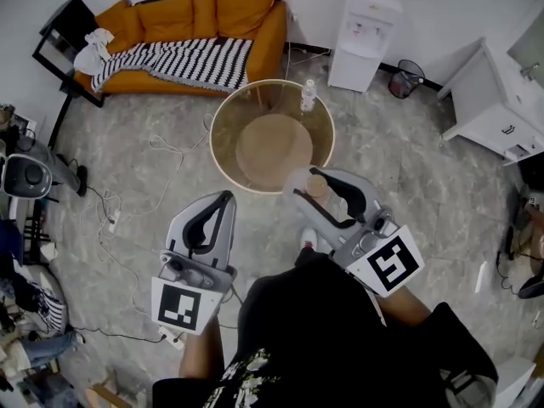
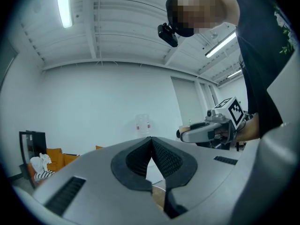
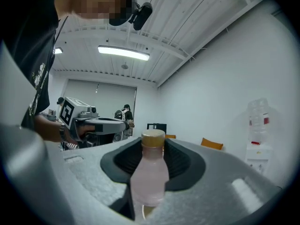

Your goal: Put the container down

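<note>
Two dark ribbed fingers (image 3: 185, 165) of the right gripper (image 3: 152, 146) pinch a pale pink translucent bottle with a tan cap (image 3: 149, 177) by its body, one on each side. The bottle stands upright, its neck and cap rising above them. In the head view it hangs at the near rim of the round glass-topped table (image 1: 219, 113), seemingly just clear of the glass, though that view is too blurred to be sure. The left gripper (image 2: 151, 144) is alongside, its fingers pressed together on nothing.

The pale pink plastic bottle (image 3: 149, 172) in my right gripper (image 1: 311, 187) hangs, I think, over the near edge of the round glass table (image 1: 228, 113); the orange fabric sofa (image 1: 170, 19) stands beyond it, to the left.
</note>
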Demonstrator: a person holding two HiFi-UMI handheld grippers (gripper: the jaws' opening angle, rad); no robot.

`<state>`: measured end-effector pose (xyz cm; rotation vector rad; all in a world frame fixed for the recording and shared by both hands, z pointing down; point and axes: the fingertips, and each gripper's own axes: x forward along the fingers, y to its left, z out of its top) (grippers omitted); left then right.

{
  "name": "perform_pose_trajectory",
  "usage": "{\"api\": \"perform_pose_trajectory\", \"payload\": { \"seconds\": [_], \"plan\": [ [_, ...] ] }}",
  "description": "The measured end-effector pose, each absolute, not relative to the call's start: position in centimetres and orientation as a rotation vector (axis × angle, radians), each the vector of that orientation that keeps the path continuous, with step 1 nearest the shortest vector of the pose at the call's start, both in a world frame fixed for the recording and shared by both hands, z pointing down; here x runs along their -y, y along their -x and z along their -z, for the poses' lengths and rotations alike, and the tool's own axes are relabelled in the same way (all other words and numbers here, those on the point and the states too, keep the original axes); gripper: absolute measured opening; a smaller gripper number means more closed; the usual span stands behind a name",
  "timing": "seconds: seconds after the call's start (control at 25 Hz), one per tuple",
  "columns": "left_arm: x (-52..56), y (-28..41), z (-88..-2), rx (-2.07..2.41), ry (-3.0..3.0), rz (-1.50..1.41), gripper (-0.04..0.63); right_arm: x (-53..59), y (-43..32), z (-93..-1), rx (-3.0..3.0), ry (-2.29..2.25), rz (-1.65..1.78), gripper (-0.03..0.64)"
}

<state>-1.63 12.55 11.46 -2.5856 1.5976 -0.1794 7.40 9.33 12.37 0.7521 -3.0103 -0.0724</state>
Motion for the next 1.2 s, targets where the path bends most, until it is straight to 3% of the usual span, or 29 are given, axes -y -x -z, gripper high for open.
{"api": "perform_pose_trajectory", "payload": {
  "seconds": [0.44,1.2],
  "plan": [
    [-8.5,-2.0,-13.5,-1.749,2.516,0.178,0.012,-4.1,-11.6,-14.4,3.022,-0.656,0.055,0.135],
    [0.2,-2.4,-14.4,-1.678,2.560,0.213,0.012,4.1,-11.2,-15.8,3.009,-0.683,0.018,0.135]
  ]
}}
